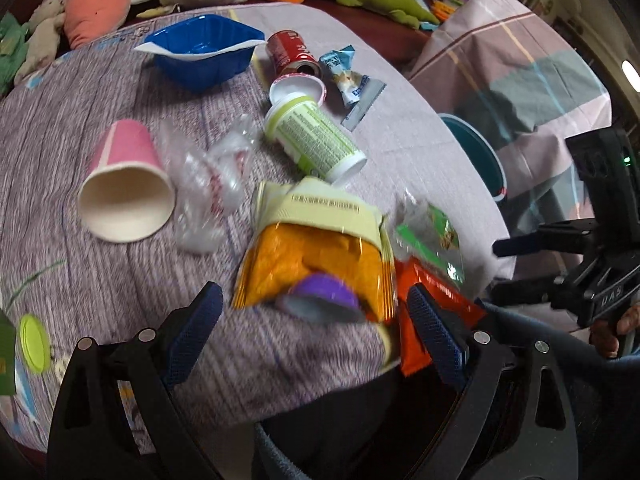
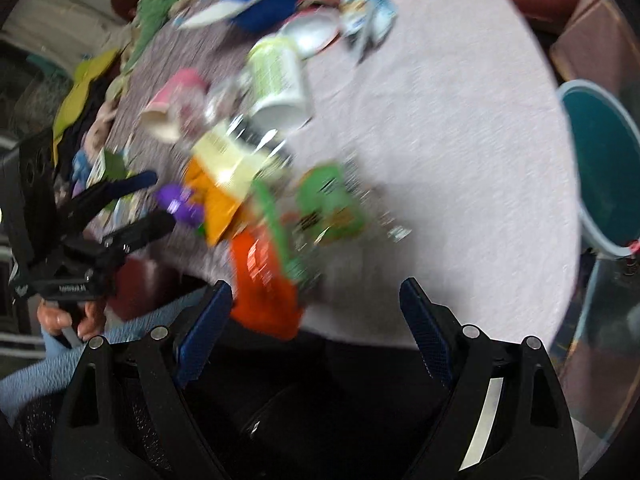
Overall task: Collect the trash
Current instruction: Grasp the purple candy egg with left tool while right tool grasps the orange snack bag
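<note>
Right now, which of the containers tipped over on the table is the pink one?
The pink paper cup, lying on its side at the left, cream mouth facing the camera. The tipped white tub has a green label, and the can is red.

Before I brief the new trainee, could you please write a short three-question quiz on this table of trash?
1. True or false: the pink cup stands upright.
2. What lies right beside the open end of the red can: A) a white lid, B) a spoon, C) a book?
3. Fill in: the jaws of the left gripper and the right gripper are both ____.

Key
1. False: it lies on its side, mouth toward the left wrist camera.
2. A.
3. Open, with nothing held. A small purple cup on an orange snack bag shows between the left jaws, but they do not press on it.
</note>
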The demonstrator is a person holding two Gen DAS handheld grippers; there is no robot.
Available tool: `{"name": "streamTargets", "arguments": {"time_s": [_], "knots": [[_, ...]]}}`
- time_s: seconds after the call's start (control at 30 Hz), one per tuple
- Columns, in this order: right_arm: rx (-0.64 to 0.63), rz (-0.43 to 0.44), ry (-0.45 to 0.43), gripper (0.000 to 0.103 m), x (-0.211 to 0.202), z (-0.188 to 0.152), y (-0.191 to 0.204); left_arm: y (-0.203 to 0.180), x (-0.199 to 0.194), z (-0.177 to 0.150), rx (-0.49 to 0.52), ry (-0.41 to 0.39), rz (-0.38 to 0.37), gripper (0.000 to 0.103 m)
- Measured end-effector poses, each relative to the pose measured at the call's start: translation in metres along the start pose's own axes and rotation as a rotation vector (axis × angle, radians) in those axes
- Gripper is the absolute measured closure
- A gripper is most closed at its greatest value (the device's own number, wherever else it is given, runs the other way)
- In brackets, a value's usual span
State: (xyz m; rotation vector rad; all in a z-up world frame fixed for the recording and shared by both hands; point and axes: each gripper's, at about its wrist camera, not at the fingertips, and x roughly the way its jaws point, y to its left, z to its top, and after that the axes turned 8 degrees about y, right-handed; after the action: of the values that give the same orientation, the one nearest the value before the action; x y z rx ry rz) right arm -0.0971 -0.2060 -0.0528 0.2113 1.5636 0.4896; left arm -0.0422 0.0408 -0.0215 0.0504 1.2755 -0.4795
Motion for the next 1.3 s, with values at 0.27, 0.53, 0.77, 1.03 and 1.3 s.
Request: {"name": "streamTargets", "arguments": {"time_s": [0.27, 0.53, 0.77, 1.03, 1.3], "knots": [[-0.054, 0.004, 0.108, 0.021, 0.048, 0.01, 0.026, 0.01, 0.028, -0.023, -0.048, 0.059, -0.019, 0.009], [-0.078, -0.002, 0.077, 0.065, 0.055, 0.033, 0.023, 0.016, 0.044, -0.01, -0.049, 0.034, 0.004, 0.009], [-0.049, -0.02, -0.017, 0.074, 0.033, 0.076, 0.008, 0.031, 0.048, 0.013, -0.102, -0.014, -0.009, 0.018], [-0.047, 0.016, -0.024, 0.074, 0.032, 0.099, 0.002, 0.032, 0.041, 0.003, -0.092, 0.022, -0.035, 0.019], [-0.078, 0.036, -0.067, 0.074, 0.018, 0.085, 0.014, 0.01, 0.052, -0.01, -0.04, 0.059, -0.003, 0.015]]}}
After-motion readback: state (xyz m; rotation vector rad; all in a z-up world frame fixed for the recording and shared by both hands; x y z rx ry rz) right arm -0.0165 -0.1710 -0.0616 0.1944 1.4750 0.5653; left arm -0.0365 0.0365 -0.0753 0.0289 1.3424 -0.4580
